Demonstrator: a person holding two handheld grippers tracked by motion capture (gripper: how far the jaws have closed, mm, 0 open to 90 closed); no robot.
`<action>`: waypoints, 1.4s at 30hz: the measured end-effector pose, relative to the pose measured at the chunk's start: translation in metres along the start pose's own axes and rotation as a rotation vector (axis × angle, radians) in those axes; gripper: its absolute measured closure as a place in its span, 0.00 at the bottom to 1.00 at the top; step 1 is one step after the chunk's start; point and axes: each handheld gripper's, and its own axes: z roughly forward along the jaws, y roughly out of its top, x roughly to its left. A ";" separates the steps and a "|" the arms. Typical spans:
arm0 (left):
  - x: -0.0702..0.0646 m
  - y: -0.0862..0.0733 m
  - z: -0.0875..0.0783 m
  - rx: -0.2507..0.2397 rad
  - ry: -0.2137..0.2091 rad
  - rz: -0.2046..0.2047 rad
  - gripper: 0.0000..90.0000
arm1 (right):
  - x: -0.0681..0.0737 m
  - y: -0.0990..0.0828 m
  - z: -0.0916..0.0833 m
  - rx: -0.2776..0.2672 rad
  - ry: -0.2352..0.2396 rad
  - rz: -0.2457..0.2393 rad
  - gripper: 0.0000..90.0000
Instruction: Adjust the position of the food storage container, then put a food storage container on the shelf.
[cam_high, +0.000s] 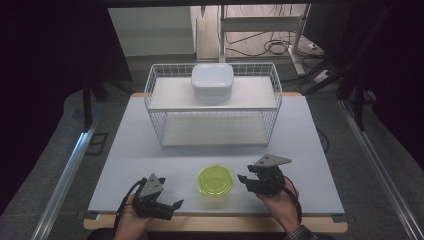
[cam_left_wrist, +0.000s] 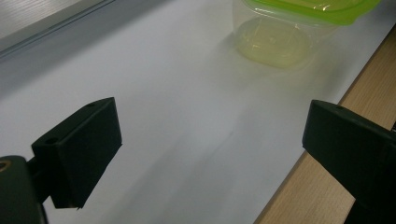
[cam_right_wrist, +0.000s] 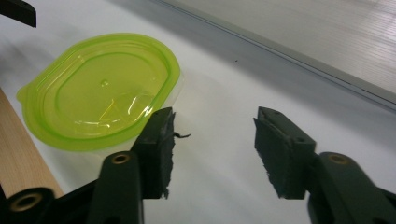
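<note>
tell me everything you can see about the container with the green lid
The container is a small clear plastic tub with rounded corners, closed by a translucent lime-green lid that has a raised rim and a small tab at one corner. It looks empty. It stands upright on the white tabletop near the front edge, between the two claws, and neither touches it. The right claw stands open beside it.

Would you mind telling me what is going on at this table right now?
A person sits at a white table with a claw in each hand. Between them, near the front edge, stands a clear container with a green lid. The right claw is just beside it with its jaws apart and nothing between them. The left claw rests open near the front edge, aimed toward the container. Farther back is a wire rack with a white lidded box on its top shelf.
</note>
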 end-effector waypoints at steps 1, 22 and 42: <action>0.000 0.000 0.000 -0.002 -0.001 -0.003 0.05 | 0.000 -0.001 -0.001 -0.001 0.000 0.001 0.50; -0.001 -0.004 -0.001 -0.014 0.010 0.011 0.04 | 0.003 -0.013 -0.008 -0.010 0.001 0.005 0.21; -0.002 -0.004 0.001 -0.005 0.008 0.027 0.04 | 0.009 0.000 -0.001 0.043 0.098 0.076 0.17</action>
